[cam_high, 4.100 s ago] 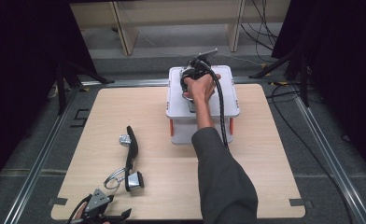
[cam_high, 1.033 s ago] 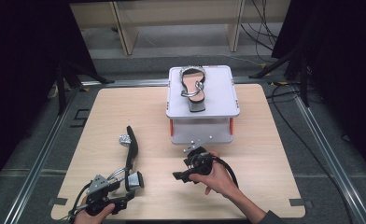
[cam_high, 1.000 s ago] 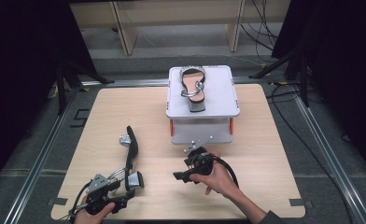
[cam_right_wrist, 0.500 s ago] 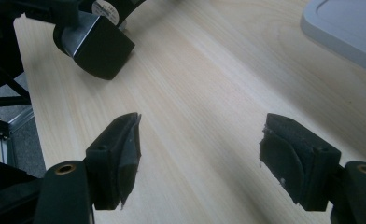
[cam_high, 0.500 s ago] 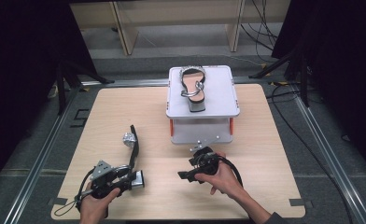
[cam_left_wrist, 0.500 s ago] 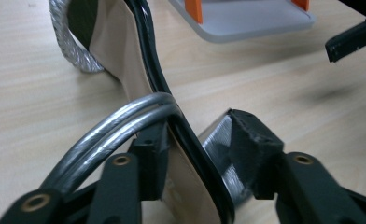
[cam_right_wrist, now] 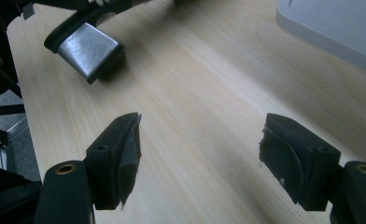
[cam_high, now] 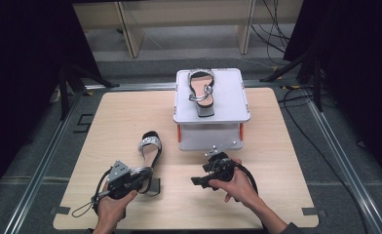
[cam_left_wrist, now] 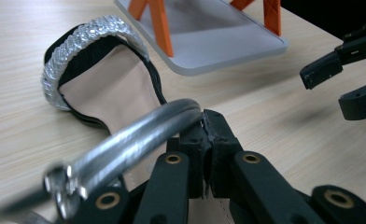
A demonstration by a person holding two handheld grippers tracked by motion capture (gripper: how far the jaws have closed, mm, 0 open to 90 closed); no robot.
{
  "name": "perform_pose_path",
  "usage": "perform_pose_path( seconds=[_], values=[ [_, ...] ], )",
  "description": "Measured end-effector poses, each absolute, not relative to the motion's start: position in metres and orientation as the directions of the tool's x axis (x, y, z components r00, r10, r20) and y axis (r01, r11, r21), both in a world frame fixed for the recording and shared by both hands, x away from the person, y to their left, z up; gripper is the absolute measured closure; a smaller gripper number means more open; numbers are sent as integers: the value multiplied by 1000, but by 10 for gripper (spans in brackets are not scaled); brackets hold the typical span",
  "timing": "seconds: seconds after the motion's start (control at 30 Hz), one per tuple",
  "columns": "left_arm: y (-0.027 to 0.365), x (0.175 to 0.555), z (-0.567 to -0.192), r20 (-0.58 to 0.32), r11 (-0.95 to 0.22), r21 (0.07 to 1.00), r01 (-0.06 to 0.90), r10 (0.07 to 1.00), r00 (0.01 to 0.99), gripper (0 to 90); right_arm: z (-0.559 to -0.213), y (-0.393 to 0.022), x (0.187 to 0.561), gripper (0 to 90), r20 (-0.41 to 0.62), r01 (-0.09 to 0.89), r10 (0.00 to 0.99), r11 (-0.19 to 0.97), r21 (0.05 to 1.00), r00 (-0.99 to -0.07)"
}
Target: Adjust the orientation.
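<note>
**Left tool pinches a sandal strap; right tool spread over the worktop**

On the wooden worktop (cam_high: 130, 117), a black sandal (cam_high: 150, 148) with a glittering toe band lies in the near-left part, its toe pointing away from the person. The left tool (cam_high: 143, 183), held in the left hand (cam_high: 112, 204), sits at the sandal's heel end. In the left gripper view its jaws are pressed together on the silver ankle strap (cam_left_wrist: 139, 135), which arches up and away to the lower left, while the pale insole and the sparkling band (cam_left_wrist: 85, 39) lie beyond.

The right tool (cam_high: 199, 181), in the right hand (cam_high: 235, 187), rests low over the worktop just in front of the white box, pointing left toward the sandal. Its jaws stand spread with bare wood between them, gripping nothing. The right gripper view looks across the worktop at the sandal's metallic block heel (cam_right_wrist: 90, 51), near its upper left corner, apart from the jaws.

A white box (cam_high: 212, 141) with orange corner legs stands at the far middle of the worktop, and a second sandal (cam_high: 201, 92) lies flat on its lid (cam_high: 233, 97), toe away from the person. A black cable (cam_high: 250, 175) loops from the right tool toward the person's forearm.
</note>
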State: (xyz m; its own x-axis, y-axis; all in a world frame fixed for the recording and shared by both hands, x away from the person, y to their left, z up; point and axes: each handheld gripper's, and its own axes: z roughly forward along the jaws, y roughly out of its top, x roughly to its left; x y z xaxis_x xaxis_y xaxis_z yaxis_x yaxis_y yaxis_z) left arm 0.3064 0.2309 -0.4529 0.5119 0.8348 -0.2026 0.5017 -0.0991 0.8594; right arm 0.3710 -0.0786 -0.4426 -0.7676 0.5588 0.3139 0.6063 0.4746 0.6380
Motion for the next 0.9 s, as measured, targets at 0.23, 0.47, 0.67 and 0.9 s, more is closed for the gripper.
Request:
perform_pose_path(
  seconds=[0.23,0.47,0.67,0.9],
  values=[
    [212,310,-461,-147,-198,832,519,822,550,872,-443,-81,372,289,326,624,570,466,628,-754],
    [187,315,-456,-122,-249,825,507,799,589,856,-444,-82,375,290,301,598,558,481,641,-773],
    [188,309,-450,-156,-238,828,507,771,617,775,-447,-81,377,293,308,625,585,474,620,-750],
    [212,266,-442,-137,-275,806,525,776,616,479,-448,-63,377,314,286,602,571,501,621,-770]
  ],
)
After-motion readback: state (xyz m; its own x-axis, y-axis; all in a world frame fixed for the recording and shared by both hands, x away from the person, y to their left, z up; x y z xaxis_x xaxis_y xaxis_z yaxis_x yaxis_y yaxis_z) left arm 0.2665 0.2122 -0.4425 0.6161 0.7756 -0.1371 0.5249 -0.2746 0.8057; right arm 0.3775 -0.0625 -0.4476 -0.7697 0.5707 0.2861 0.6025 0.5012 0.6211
